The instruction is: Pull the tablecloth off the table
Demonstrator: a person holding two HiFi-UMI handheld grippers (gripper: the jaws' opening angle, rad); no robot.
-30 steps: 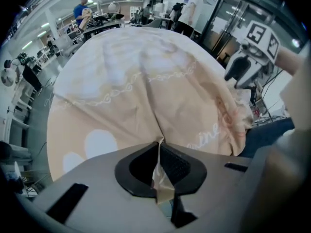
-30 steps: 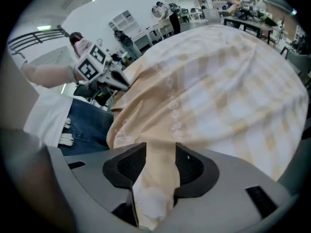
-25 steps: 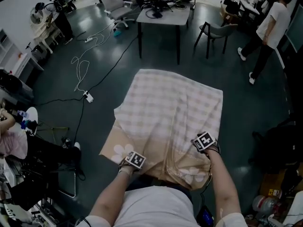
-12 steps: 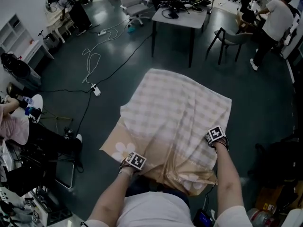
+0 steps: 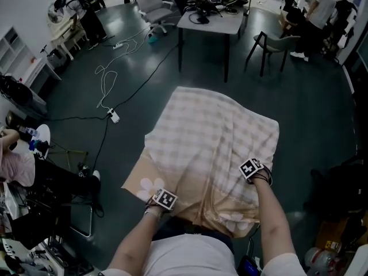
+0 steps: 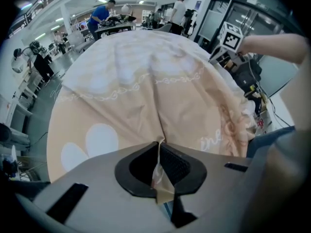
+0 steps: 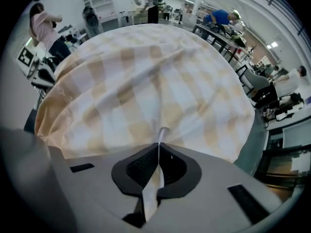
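Checked beige-and-white tablecloth (image 5: 213, 148) drapes the whole counter. Its plain tan border with white flower shapes hangs over the near edge, and folds bunch up between the two grippers. The counter itself is fully covered, with no bare top or leg showing, so its shape reads only through the cloth. Left gripper (image 6: 159, 165) sits at the near left corner, jaws together on a pinch of the tan border. Right gripper (image 7: 158, 165) is by the near right corner, a bit further up the right edge. Its jaws have just been closing and clamp a thin fold of the checked part. Room: dark teal floor (image 5: 75, 91), and a white cable (image 5: 106, 76) looping to a power strip (image 5: 113, 117) left of the counter. A grey table (image 5: 210, 19) cluttered with gear stands beyond the far edge, chair (image 5: 275, 42) just beside it, office chair (image 5: 150, 3) further left. People (image 5: 319, 7) stand at far right, and a seated person (image 5: 14, 163) is cut off by the left frame edge. In the head view the marker cubes cover both grippers' fingertips. Clutter in the bottom corners is too dark to name.
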